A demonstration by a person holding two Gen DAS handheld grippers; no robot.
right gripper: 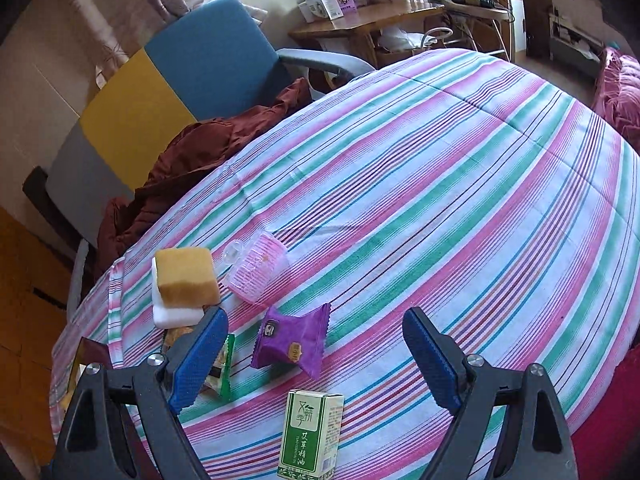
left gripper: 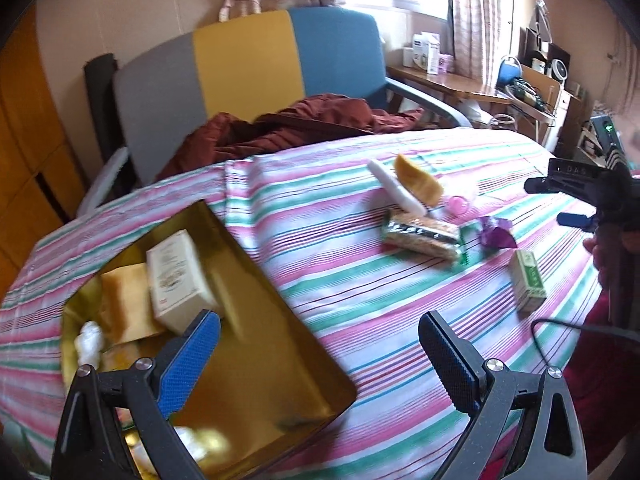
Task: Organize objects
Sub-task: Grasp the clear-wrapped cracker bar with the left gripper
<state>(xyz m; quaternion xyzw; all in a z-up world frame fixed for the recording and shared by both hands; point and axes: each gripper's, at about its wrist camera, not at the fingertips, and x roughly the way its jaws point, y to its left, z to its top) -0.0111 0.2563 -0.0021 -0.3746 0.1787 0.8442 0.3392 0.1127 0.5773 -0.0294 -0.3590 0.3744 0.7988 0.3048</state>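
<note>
Hovering my right claw (right gripper: 316,354) wide and empty over the green box (right gripper: 310,434), purple packet (right gripper: 292,340) just beyond. My left claw (left gripper: 320,354), also wide, hangs by the gold tin (left gripper: 256,344).

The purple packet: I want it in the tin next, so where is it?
In the right wrist view the purple packet lies on the striped cloth, between the pink clear case and the green-and-white box.
</note>
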